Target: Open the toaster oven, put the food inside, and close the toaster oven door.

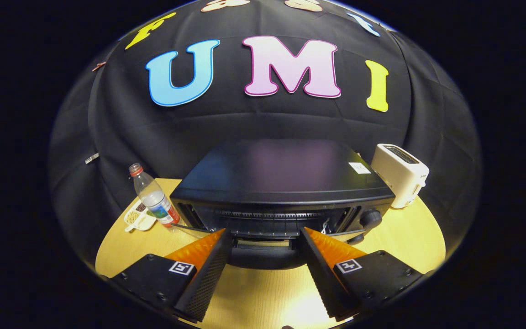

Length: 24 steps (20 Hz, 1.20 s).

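One toaster oven (pixel 286 183), claw (pixel 265 237) spread wide

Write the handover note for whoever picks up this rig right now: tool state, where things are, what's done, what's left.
Tool: open, holding nothing, fingers spread to either side of the toaster oven's door handle, tips level with the front of it.
Toaster oven: black, mid-table, just ahead of the fingers. The door seems part-open, tilted toward the tool; I can't tell how far.
Food: a small tray of something sits on the wooden table left of the oven, behind a water bottle. A white toaster stands to the oven's right.
Done: possibly the start of door opening.
Left: finish opening, load food, close door.
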Available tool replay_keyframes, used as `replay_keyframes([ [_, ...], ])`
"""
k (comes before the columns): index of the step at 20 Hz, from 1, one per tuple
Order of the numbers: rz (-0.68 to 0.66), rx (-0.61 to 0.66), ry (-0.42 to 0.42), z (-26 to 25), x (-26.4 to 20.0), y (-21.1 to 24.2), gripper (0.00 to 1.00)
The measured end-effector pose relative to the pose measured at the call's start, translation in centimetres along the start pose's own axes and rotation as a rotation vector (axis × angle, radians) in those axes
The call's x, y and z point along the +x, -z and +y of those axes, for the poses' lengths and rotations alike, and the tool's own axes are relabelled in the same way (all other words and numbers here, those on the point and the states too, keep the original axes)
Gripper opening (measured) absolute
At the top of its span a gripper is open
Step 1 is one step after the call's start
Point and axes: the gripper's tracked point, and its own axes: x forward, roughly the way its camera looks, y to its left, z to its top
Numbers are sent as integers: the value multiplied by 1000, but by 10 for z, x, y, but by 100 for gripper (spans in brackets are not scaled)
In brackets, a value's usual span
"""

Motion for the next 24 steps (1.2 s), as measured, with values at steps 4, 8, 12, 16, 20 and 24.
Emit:
replay_keyframes([
  [4,76,-25,0,0,-18,35,95],
  [8,181,-9,-9,-2,-31,80,90],
  [12,293,65,-38,-1,-37,119,91],
  [16,296,54,-54,2,-40,117,88],
  [20,271,61,-74,2,-48,102,88],
  [24,195,76,-90,-25,-65,68,88],
])
